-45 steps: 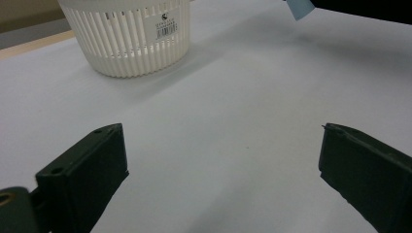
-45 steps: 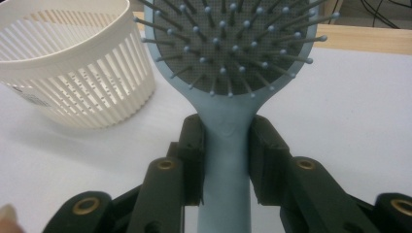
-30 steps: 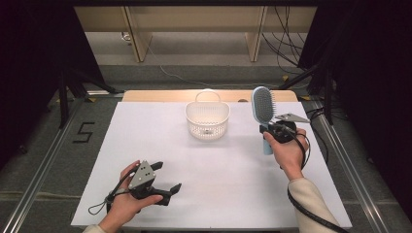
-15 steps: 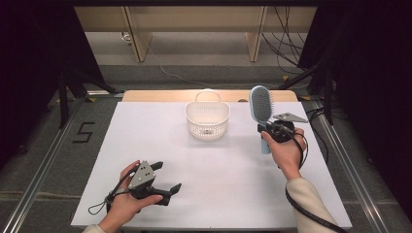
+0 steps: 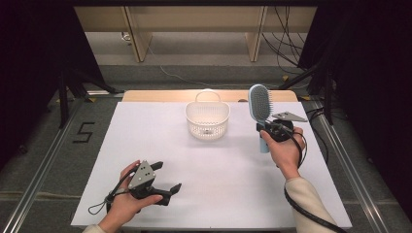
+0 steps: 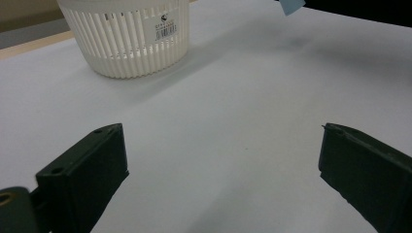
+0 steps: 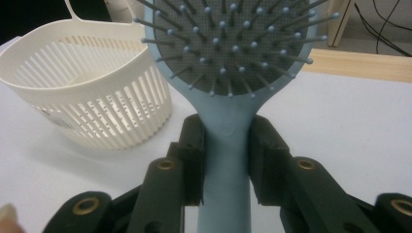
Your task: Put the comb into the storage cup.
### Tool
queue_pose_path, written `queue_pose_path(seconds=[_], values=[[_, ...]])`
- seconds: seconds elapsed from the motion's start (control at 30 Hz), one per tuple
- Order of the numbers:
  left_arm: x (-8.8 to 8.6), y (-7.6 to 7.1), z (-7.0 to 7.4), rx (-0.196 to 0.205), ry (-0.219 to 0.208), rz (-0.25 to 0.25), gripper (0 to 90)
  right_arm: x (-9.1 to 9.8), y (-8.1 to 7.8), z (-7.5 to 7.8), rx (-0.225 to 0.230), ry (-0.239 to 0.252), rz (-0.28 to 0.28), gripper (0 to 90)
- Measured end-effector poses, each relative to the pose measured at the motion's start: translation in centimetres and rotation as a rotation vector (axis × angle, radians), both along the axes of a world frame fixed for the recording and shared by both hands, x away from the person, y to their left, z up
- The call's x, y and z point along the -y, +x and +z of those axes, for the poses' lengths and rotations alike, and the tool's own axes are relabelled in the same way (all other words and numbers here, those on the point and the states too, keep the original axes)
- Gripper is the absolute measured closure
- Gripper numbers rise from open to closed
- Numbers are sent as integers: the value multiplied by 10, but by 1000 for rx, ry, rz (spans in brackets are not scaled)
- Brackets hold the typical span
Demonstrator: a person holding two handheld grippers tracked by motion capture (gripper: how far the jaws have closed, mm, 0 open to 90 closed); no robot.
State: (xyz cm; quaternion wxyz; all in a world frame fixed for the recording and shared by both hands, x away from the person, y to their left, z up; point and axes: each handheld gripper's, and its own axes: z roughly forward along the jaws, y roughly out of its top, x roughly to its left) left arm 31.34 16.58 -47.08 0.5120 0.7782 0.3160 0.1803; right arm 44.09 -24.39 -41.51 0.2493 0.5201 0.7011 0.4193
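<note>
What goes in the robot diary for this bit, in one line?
right gripper: shut on hairbrush, upright | left gripper: open, empty | basket: empty, beside hairbrush

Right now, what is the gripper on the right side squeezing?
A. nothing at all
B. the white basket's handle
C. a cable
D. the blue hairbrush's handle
D: in the right gripper view, the right gripper has both black jaws pressed against the light blue hairbrush just below its bristled head, beside the white basket.

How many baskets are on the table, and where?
1. The white basket stands at the table's far middle, left of the hairbrush held upright by the right gripper.
</note>
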Motion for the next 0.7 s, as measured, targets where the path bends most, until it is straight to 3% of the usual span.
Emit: queue_pose_path(seconds=[0.7], values=[[0,0,0,-1,-3,0,32,-4,1,4,22,17,0,703]])
